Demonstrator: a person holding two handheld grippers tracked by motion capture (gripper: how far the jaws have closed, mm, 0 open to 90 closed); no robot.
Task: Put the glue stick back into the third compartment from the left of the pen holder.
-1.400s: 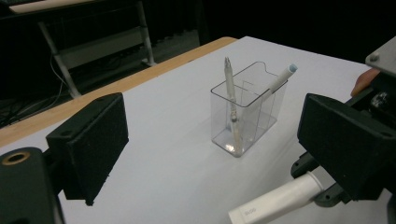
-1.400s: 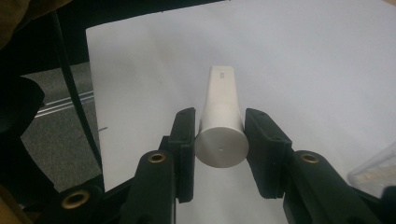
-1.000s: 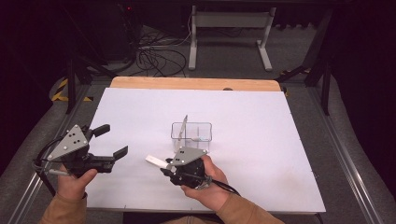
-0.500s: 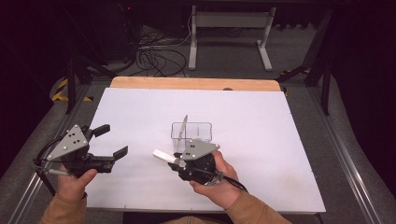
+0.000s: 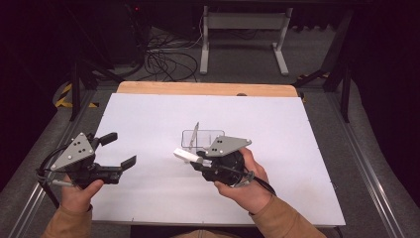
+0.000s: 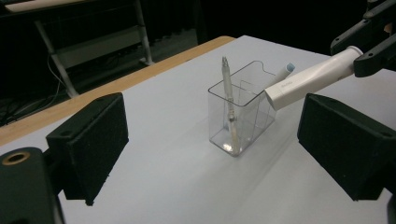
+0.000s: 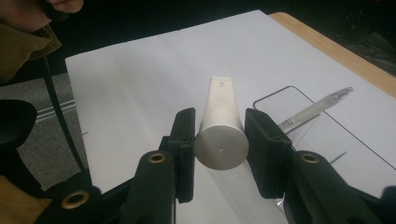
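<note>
Plainly white, smooth, tapered tube [image 7: 220, 126]

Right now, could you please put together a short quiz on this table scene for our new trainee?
1. True or false: the right gripper is clamped on a white tube.
2. What already stands in the clear holder? A) scissors B) a pen C) a spoon
3. In what state are the left gripper jaws?

Key
1. True; the pads press on both sides of the tube.
2. B; the pen leans upright inside.
3. Open, with nothing between them.
</note>
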